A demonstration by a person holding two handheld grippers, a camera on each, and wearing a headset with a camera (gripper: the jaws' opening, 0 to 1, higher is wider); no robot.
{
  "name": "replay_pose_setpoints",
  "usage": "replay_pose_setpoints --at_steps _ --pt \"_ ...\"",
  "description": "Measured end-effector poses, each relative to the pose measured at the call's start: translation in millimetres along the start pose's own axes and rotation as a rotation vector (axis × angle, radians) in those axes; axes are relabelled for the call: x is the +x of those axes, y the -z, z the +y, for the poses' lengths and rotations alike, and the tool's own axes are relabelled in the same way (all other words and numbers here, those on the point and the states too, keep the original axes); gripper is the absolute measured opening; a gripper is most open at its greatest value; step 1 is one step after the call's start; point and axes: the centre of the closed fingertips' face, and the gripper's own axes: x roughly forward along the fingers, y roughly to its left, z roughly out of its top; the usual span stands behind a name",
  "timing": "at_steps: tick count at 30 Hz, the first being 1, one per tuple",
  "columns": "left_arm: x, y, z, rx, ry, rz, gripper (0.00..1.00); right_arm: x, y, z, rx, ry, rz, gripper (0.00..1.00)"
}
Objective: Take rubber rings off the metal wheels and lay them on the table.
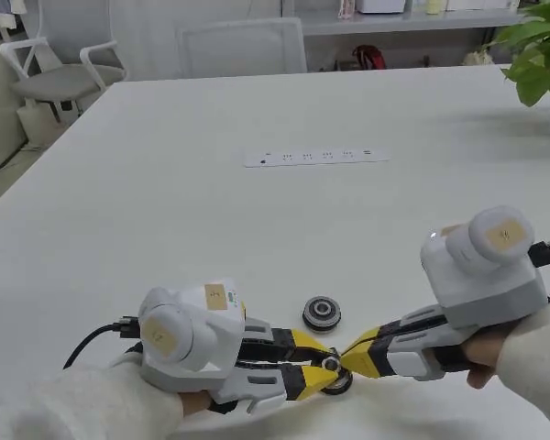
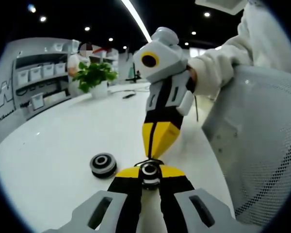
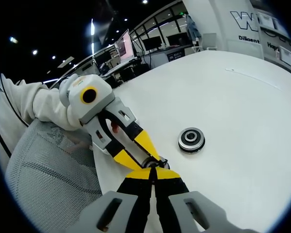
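the left gripper view shows a wheel (image 2: 150,174) clamped between the left gripper (image 2: 150,171) tips; the head view half hides it. the right gripper (image 3: 153,171), jaws pressed narrow, meets that wheel's rim; whether it nips the ring i cannot tell. a second wheel (image 1: 322,312) lies just beyond, near the table (image 1: 211,211) near edge. bare surface runs to a power strip (image 1: 316,158) mid-table.

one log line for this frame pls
left gripper: shut on wheel | right gripper: shut, tips at that wheel's rim | second wheel: on table, apart, ring on
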Motion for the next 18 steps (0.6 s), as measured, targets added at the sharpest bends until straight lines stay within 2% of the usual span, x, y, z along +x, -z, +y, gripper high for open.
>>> replay_pose_setpoints --at_steps 18 --pt "-0.7 0.2 1.1 0.008 -0.002 0.008 0.14 -0.5 -5.4 3.8 -0.014 -0.011 -0.015 0.0"
